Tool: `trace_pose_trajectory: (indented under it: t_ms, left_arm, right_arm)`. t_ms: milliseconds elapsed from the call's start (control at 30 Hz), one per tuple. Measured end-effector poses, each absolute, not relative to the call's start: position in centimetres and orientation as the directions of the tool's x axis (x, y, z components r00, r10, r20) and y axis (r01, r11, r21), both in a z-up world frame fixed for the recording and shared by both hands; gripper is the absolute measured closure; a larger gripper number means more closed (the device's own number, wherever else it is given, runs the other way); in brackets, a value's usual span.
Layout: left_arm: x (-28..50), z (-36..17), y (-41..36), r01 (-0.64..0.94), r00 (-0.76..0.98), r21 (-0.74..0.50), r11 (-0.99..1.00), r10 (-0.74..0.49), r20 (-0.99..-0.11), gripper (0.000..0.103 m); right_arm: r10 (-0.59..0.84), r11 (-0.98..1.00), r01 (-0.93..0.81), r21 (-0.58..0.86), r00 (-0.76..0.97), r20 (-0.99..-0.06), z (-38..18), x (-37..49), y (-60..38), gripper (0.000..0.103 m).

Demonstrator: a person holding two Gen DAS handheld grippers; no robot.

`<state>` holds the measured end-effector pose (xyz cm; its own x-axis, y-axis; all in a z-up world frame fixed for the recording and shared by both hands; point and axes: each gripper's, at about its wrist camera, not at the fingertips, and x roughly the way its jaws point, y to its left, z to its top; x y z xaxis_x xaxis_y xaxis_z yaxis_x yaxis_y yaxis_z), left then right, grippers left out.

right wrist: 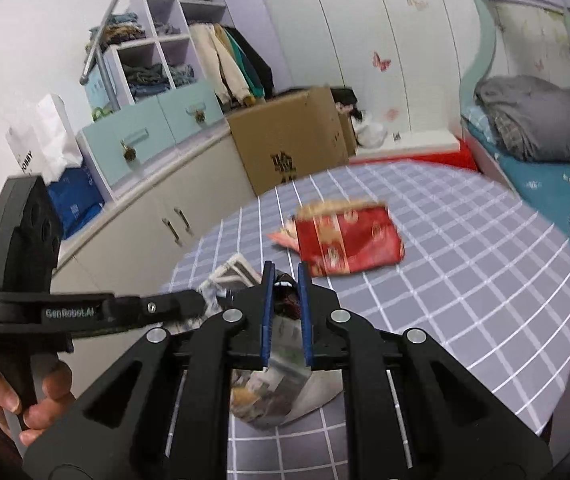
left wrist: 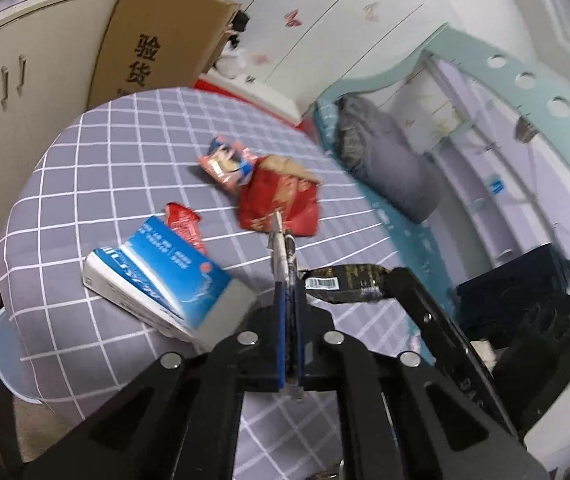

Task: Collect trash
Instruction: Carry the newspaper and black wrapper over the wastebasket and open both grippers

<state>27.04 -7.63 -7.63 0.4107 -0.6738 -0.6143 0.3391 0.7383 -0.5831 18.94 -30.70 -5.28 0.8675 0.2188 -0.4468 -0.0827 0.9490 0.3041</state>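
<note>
Left gripper: your jaws sit nearly together, pinching a thin silvery wrapper that sticks up at frame centre in the left view.
Right gripper: your jaws are partly apart around a dark wrapper; contact is blurred, so you cannot tell if it is clamped. In the left view a black wrapper with a barcode hangs at the right tool's tip, right of centre.
Table: round, grey cloth with a white grid, filling the middle of both views.
Blue box: blue and white, lower left of the left view, lying on the cloth; its print is too blurred to read.
Small red wrapper: just behind the blue box, touching it.
Red bag: centre of the left view, gold pattern, text unreadable; also at centre in the right view.
Pink wrapper: just above and left of the red bag, touching it.
Carton: top centre-left of the left view, printed "验货".
Left tool: left edge of the right view, lettering "GenRobot.AI" readable; your hand grips its handle at lower left.
White bag: left of the right view, letters "OMMY" readable.
</note>
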Motion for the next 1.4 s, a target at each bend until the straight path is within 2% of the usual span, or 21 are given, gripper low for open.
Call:
trace_pose_trajectory:
  t_ms: [200,367,700,1033,1200,1400]
  left_arm:
    - [25.0,-5.7,-7.5,0.382,0.411,-0.597,0.705,-0.708,-0.574,0.100]
    - [23.4,-4.9,-6.3,0.397,0.430,-0.595,0.699,-0.714,-0.553,0.100]
    - [20.5,-2.3,0.9,0.351,0.540,-0.604,0.715,-0.682,-0.493,0.100]
    - [17.4,-2.9,13.0,0.128,0.713,-0.587,0.800,-0.485,-0.506,0.100]
    - [17.3,-5.3,18.5,-0.004,0.742,-0.565,0.825,-0.376,-0.555,0.100]
    - [19.5,-10.2,23.3,-0.164,0.721,-0.503,0.849,-0.245,-0.649,0.100]
  right_arm:
    - [0.225,0.954,-0.114,0.278,0.884,-0.410,-1.4,18.2,-30.2,0.091]
    - [0.217,0.959,-0.118,0.257,0.888,-0.405,-0.6,17.5,-29.5,0.091]
    - [0.282,0.951,-0.202,0.234,0.877,-0.389,1.3,16.2,-25.4,0.091]
    - [0.453,0.891,-0.387,0.236,0.778,-0.434,-0.4,18.4,-13.6,0.091]
    - [0.529,0.847,-0.465,0.255,0.696,-0.486,-3.3,20.6,-6.6,0.091]
    - [0.552,0.823,-0.509,0.254,0.607,-0.572,-8.5,23.6,0.2,0.091]
